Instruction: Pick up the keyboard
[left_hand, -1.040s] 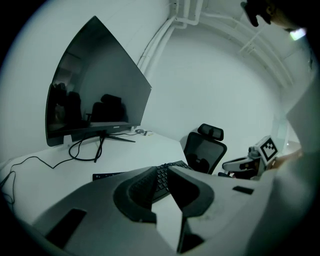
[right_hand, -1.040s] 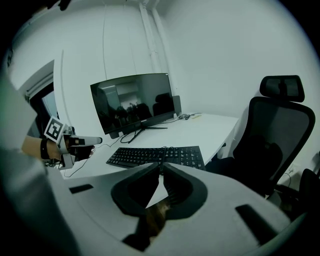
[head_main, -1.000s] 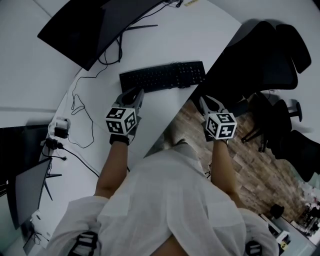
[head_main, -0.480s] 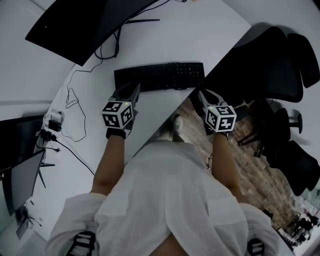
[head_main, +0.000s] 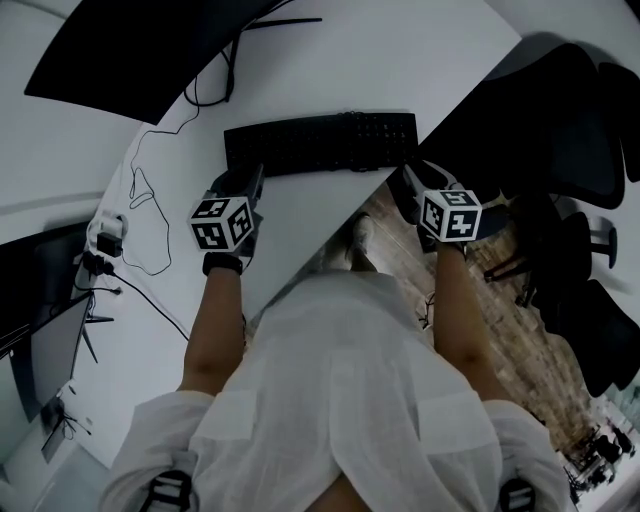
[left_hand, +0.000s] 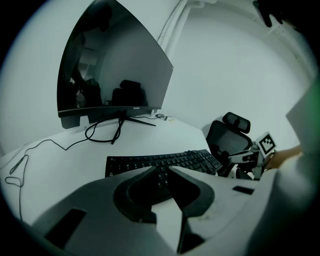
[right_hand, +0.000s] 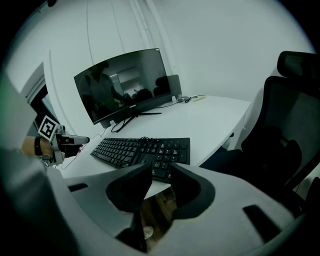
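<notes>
A black keyboard (head_main: 320, 142) lies flat on the white desk (head_main: 300, 230), near its angled front edge. My left gripper (head_main: 248, 180) is shut and empty, its tips just short of the keyboard's near left edge; its own view shows the keyboard (left_hand: 165, 161) right beyond the tips (left_hand: 162, 169). My right gripper (head_main: 408, 178) hovers off the desk edge by the keyboard's right end. Its jaws have just been opening, and nothing is between them; the keyboard's right corner (right_hand: 165, 152) lies just past the tips (right_hand: 161, 169).
A curved dark monitor (head_main: 140, 50) stands behind the keyboard, with cables (head_main: 150, 200) trailing left to a power adapter (head_main: 105, 240). A second screen (head_main: 45, 340) sits at the far left. Black office chairs (head_main: 560, 120) stand on the wood floor (head_main: 500, 300) at the right.
Both grippers have moved forward and down toward the keyboard. The right gripper's jaws have parted; the left jaws stay shut.
</notes>
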